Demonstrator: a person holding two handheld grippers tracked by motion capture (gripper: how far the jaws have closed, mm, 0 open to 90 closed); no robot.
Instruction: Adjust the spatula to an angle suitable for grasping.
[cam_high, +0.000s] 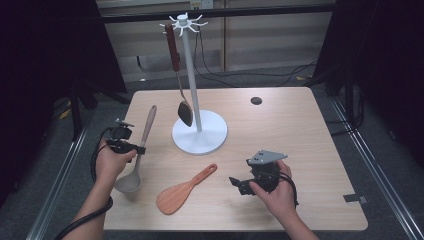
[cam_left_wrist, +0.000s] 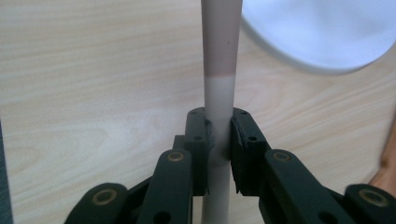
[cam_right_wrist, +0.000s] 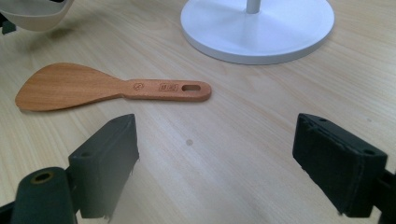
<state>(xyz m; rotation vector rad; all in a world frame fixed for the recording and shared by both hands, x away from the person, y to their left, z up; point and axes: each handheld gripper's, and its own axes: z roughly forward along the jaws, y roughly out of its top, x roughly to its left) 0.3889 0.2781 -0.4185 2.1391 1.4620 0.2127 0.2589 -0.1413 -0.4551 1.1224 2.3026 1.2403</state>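
**Ladle gripped by its handle, bound for the rack**

The left gripper has its jaws clamped on the handle of the grey ladle, near the left edge of the table. In the left gripper view the pads press both sides of the shaft, below where it turns brown. Held there, the ladle can be swung upright so the hole at its tip meets a hook. The bowl sits toward the front left corner.

The white rack stands at the table's middle, toward the back edge, with one dark spoon hanging from its top.

The right gripper rests near the front edge, jaws wide and empty, facing the wooden rice paddle lying just ahead, probably the next thing to hang.
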